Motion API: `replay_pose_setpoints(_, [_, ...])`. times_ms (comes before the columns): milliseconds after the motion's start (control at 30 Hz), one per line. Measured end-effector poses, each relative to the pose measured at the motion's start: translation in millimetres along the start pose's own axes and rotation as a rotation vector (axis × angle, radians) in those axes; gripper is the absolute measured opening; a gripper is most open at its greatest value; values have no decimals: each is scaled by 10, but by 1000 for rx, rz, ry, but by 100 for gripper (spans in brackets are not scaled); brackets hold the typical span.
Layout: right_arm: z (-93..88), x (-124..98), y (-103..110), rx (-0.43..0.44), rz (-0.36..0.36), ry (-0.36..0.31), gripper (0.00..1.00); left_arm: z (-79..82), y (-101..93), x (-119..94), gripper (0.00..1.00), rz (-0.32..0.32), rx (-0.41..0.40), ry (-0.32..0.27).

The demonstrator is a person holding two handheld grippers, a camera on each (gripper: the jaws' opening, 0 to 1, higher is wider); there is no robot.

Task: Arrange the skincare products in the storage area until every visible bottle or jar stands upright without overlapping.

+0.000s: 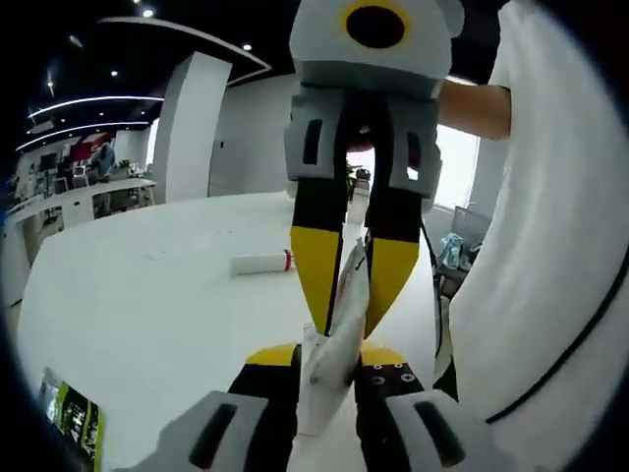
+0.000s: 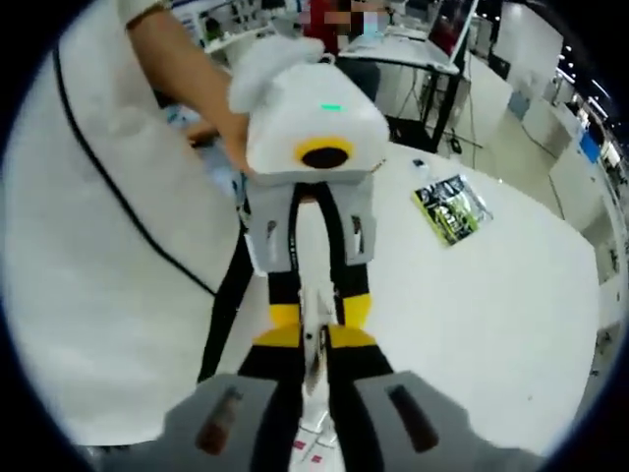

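Both tools are meeting over the white tabletop (image 1: 147,295). At lower centre of the left gripper view, the left tool (image 1: 324,359) and the right tool (image 1: 346,295) are clenching 1 white tube (image 1: 339,329) between them. Another white tube with a red band (image 1: 263,263) is lying flat mid-frame. A green packet (image 2: 450,209) is lying at upper right of the right gripper view.

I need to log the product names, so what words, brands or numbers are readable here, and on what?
None can be read.
Green and black packet on the table: printing too blurred.
White tube held between both grippers: red marks near its end in the right gripper view, too small.
White tube with a red band lying on the table: no legible text.
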State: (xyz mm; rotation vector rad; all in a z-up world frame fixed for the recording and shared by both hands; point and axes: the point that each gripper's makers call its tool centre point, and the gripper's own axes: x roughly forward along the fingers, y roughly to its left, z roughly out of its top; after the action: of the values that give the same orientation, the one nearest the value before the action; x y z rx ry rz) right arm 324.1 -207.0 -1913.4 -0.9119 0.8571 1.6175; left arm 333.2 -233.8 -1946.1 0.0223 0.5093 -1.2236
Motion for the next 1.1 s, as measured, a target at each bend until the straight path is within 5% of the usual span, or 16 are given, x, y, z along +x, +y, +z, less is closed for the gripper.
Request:
replay_pose_setpoints(667, [-41,-74,-183,54,-83,47,0,-98,208,-263,24,4,-86,-56])
replay_pose_setpoints(1100, [-144,-376,-695,91,-162,13,0,-82,444,-281,26,89,-93,-60])
